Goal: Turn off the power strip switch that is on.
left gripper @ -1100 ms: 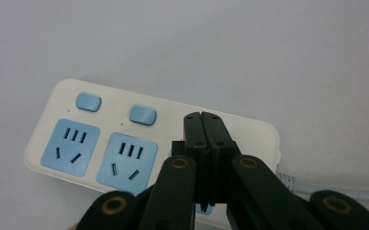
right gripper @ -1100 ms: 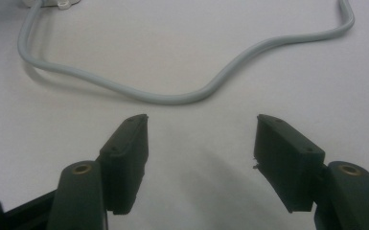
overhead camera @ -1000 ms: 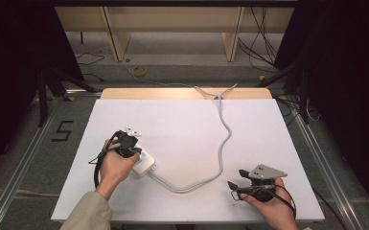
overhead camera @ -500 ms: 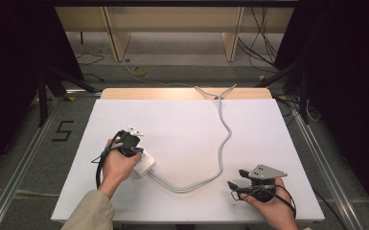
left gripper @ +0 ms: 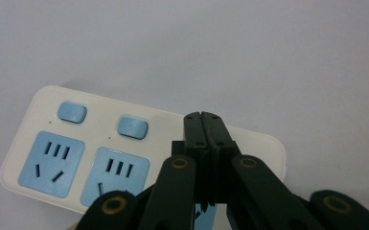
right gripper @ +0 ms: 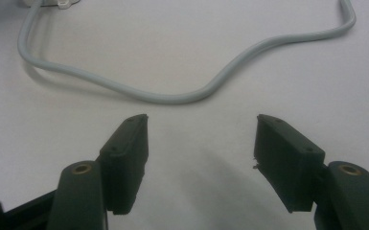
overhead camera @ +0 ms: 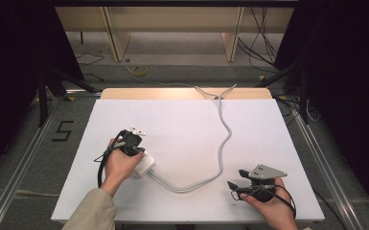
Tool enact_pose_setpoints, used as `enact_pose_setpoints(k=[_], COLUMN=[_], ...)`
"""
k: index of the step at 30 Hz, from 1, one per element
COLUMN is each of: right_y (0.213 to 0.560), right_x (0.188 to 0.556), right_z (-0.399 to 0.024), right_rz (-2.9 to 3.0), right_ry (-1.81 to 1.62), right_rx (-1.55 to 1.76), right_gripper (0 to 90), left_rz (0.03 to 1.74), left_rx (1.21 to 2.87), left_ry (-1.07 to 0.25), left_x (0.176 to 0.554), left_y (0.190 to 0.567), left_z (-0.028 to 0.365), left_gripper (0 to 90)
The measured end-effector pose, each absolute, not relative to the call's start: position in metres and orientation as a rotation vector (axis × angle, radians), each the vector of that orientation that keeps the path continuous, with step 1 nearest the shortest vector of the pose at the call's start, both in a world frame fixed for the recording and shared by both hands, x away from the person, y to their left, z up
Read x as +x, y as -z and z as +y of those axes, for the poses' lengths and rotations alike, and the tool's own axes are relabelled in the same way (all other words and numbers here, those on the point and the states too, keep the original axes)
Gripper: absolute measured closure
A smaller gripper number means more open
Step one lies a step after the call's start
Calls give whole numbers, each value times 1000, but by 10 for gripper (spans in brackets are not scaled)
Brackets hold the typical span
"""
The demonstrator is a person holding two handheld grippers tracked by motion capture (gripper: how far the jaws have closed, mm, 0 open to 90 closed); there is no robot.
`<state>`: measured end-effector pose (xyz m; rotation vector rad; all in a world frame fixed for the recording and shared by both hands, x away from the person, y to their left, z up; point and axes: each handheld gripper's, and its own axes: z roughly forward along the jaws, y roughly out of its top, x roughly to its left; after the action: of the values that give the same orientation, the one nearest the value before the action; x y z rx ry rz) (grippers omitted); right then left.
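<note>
closed left gripper (left gripper: 204,116) over power strip (left gripper: 43,143), right gripper (right gripper: 201,143) open

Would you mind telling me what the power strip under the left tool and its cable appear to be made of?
The power strip looks like moulded plastic: a cream, smooth, slightly glossy shell with rounded corners, plus light-blue socket faces and buttons that look like the same hard plastic. Its cable appears to be a pale grey rubbery or vinyl sheath, matte, lying in soft curves on the white table.
</note>
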<state>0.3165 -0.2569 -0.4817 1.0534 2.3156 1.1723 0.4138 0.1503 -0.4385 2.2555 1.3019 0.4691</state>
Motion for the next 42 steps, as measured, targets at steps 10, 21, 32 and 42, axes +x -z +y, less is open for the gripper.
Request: enact_pose_setpoints(k=[10,21,32,42], right_y=[482,482,482,482], right_x=[317,316,316,316], right_z=[-257,-257,-257,-257], right_rz=[2316,2316,2318,2319], right_ry=[-1173,-1171,-1171,-1169], right_rx=[1052,1056,1052,1052], right_gripper=[376,376,376,376], left_rz=[1304,1304,1303,1298], left_rx=[2266,2276,2287,2301], left_ry=[-471,-471,-474,-492], left_x=[416,419,420,420], left_y=[441,444,447,447], left_z=[149,147,146,144], left_gripper=[894,894,894,896])
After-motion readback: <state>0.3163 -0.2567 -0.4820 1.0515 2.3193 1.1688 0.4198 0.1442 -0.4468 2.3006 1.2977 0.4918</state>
